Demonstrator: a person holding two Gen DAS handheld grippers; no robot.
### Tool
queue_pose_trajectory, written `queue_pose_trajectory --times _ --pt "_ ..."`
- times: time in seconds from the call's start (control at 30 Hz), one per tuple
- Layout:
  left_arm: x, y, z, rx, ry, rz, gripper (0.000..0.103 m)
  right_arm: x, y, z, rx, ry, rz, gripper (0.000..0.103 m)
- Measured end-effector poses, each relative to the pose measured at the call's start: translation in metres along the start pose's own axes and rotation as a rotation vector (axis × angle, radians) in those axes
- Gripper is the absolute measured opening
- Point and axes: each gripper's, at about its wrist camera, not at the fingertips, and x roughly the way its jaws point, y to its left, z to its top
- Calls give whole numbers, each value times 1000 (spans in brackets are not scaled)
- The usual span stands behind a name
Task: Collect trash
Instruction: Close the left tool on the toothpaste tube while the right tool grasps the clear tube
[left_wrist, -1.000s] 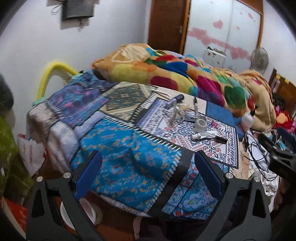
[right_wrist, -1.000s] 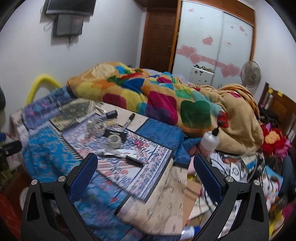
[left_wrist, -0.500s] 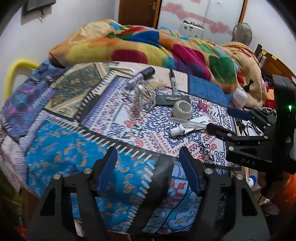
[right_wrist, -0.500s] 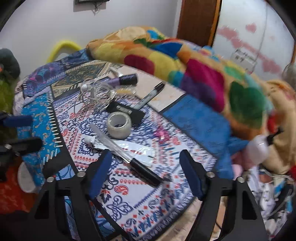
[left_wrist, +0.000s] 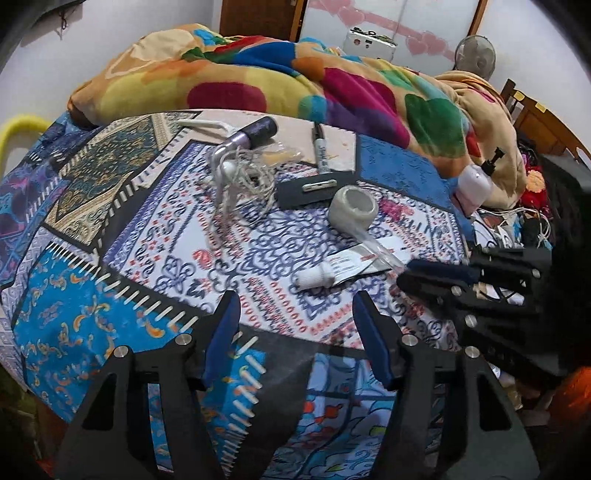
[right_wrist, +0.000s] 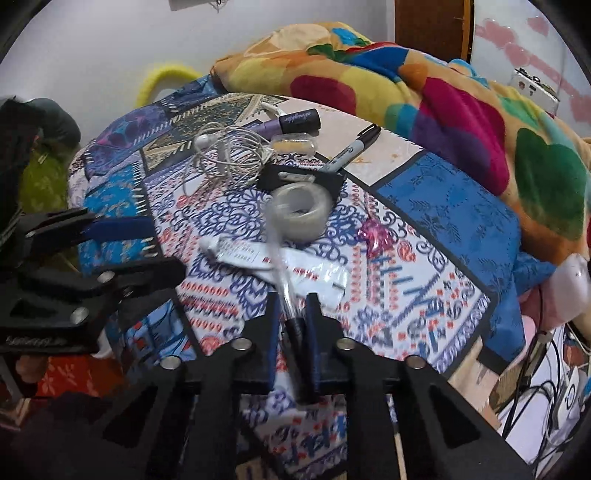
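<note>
Small items lie on a patterned bedsheet. A clear pen with a black end lies over a squeezed white tube. My right gripper is shut on the pen's black end; in the left wrist view it comes in from the right at the pen. My left gripper is open and empty, near the bed's front edge, just short of the tube. A pink candy wrapper lies to the right.
A tape roll, black card, tangled white earphones, purple tube and marker lie behind. A colourful blanket is heaped at the back. A pump bottle and cables sit at the right.
Both grippers moved closer to the items on the bed. The right gripper's fingers closed around the pen's black end. The left gripper's fingers narrowed a little but stayed open.
</note>
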Motion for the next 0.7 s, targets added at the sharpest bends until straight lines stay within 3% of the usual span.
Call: queue_pose_trajectory --times 0.27,0.43,0.53,0.6,0.7 --pt "12 -7 12 -49 -21 40 63 -17 -11 -18 126 -20 -15 9" --pt "23 -8 13 -99 -11 30 52 -22 -15 -29 185 -32 -84 9" --pt "29 -12 10 -107 1 27 36 -21 -14 -29 207 -37 -135 9" --pt "30 -15 8 -110 -16 31 27 -22 -14 -28 223 -50 -136 9" --pt "28 -15 6 -107 -19 15 23 -26 -10 -25 245 -66 -126 10"
